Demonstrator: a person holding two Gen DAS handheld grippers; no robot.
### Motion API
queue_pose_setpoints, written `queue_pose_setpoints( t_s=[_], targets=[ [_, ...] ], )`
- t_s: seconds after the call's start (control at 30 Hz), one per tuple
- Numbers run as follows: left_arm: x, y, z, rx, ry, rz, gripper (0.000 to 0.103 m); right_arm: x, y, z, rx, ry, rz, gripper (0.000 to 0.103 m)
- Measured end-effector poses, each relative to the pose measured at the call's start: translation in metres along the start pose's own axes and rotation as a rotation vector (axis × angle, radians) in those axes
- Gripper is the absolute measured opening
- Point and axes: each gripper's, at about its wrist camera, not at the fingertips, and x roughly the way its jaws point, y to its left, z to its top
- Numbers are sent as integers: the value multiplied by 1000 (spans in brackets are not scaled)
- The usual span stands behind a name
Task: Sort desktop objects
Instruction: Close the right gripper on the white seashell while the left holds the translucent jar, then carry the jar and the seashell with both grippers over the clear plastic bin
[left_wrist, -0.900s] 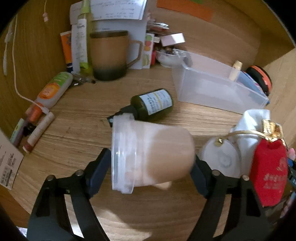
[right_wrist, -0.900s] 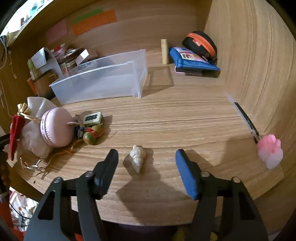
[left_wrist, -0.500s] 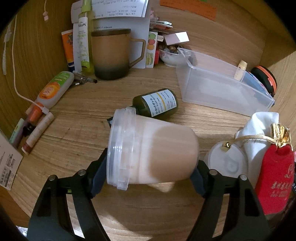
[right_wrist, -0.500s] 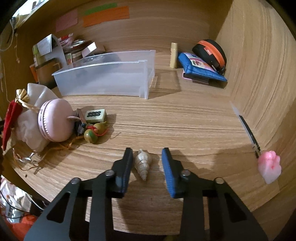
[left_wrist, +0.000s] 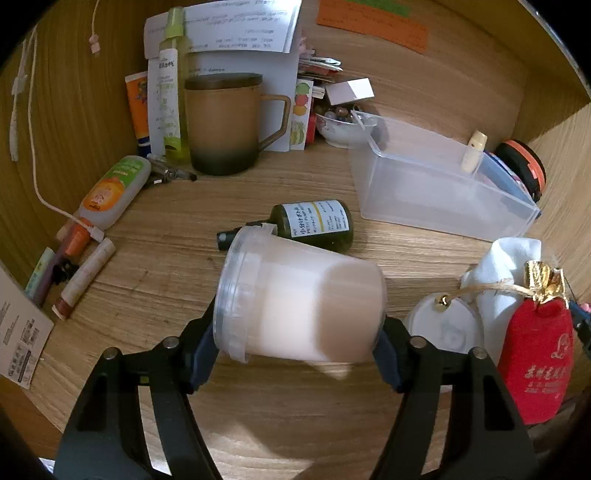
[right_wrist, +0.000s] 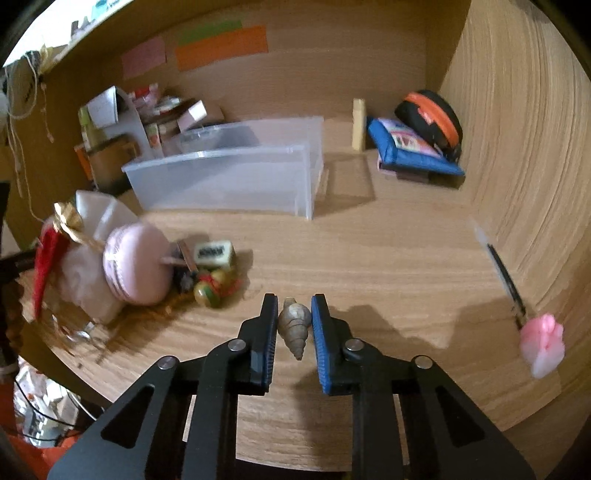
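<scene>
- The clear bin (right_wrist: 221, 181) at upper centre of my right view looks empty and clutter lies all around it, so I judge the sorting barely begun.
- My right gripper (right_wrist: 294, 325) is nearly closed, pinching the seashell (right_wrist: 294, 326) at lower centre.
- My left gripper (left_wrist: 295, 332) is spread wide, clamping the tilted plastic tub (left_wrist: 299, 299) mid-frame.

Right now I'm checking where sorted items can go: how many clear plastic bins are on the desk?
1: the clear plastic bin stands toward the back of the desk, left of the blue pouch. Clutter behind could hide another.
</scene>
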Motion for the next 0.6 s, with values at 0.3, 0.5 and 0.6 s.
queue_pose_setpoints(
  t_s=[0.3, 0.5, 0.6],
  targets=[
    [-20, 5, 15, -17, -55, -8, 65, -15, 1, 35, -11, -71, 61, 17],
    [-31, 5, 23, -18, -93, -4, 65, -16, 6, 54, -34, -97, 82, 17],
    [-38, 3, 29, -8, -118, 0, 65, -17, 8, 65, -52, -114, 89, 17]
  ],
)
